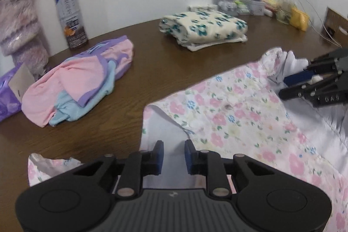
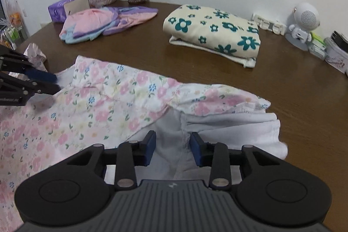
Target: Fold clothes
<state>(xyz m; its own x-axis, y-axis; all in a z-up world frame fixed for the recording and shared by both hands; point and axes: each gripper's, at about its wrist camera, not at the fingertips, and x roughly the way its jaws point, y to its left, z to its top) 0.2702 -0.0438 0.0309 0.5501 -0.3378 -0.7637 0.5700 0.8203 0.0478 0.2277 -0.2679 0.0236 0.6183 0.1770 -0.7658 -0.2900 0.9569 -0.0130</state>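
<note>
Folding looks partly done: cream teal-flowered garment (image 2: pixel 214 33) lies folded upper right on the counter (image 2: pixel 293 105); pink floral white-lined garment (image 2: pixel 104 101) remains spread beneath open left gripper (image 1: pixel 174 157) and right gripper (image 2: pixel 173 148); pink-purple-blue garment (image 2: pixel 104 21) still rumpled.

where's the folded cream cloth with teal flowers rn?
The folded cream cloth with teal flowers lies at the far side of the brown table, right of the pink-and-purple garment, near the white robot figurine.

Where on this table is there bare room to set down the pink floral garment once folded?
Bare wood lies between the pink floral garment, cream teal-flowered bundle and pink-blue-purple heap. Another patch: right of the garment. The back-right wall edge by the astronaut speaker is crowded.
</note>
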